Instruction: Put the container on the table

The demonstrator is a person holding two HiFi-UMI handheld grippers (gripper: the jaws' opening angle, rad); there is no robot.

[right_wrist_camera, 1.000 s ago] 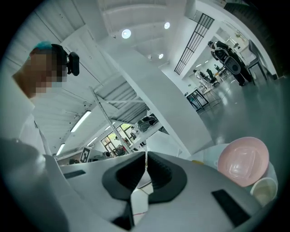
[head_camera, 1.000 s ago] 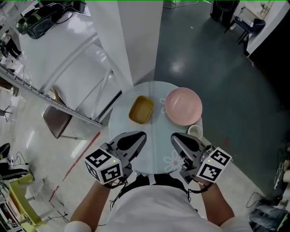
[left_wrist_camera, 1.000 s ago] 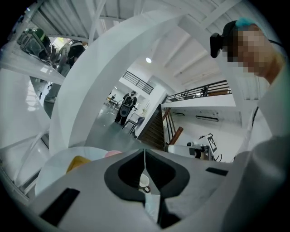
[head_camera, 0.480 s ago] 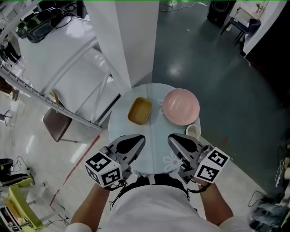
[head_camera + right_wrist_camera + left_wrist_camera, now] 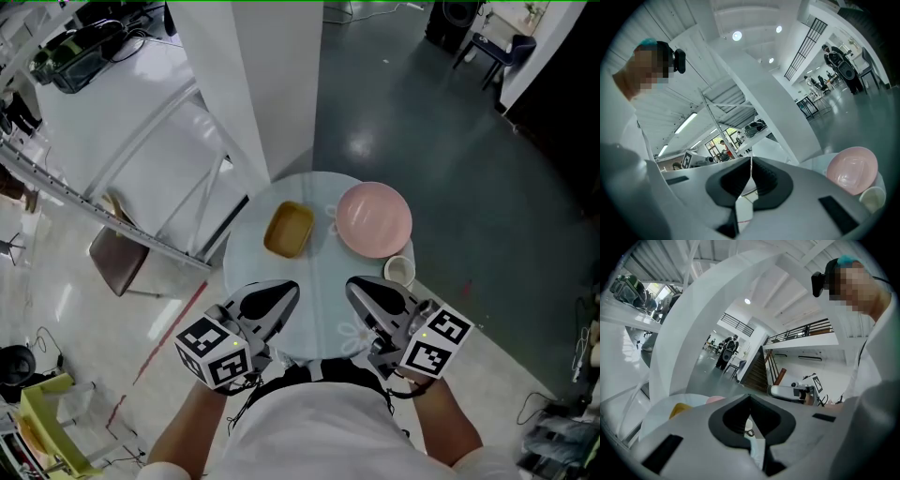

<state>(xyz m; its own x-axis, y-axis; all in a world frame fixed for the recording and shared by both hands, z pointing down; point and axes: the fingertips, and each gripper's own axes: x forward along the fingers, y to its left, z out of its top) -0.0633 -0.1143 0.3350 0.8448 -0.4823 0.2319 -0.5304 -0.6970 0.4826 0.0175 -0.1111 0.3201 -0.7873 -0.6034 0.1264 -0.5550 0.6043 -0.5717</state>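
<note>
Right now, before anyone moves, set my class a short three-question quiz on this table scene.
1. True or false: the yellow container lies on the table, left of the pink bowl in the head view.
2. Which thing is nearest the right gripper? A pink bowl, B white cup, C yellow container.
3. Fill in: the left gripper and the right gripper are both ____, holding nothing.

Key: 1 true; 2 B; 3 shut.

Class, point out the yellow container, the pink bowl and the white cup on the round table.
yellow container (image 5: pixel 289 231): head view, its inside floor.
pink bowl (image 5: pixel 373 219): head view, middle of its hollow.
white cup (image 5: pixel 400 271): head view, its open top.
</note>
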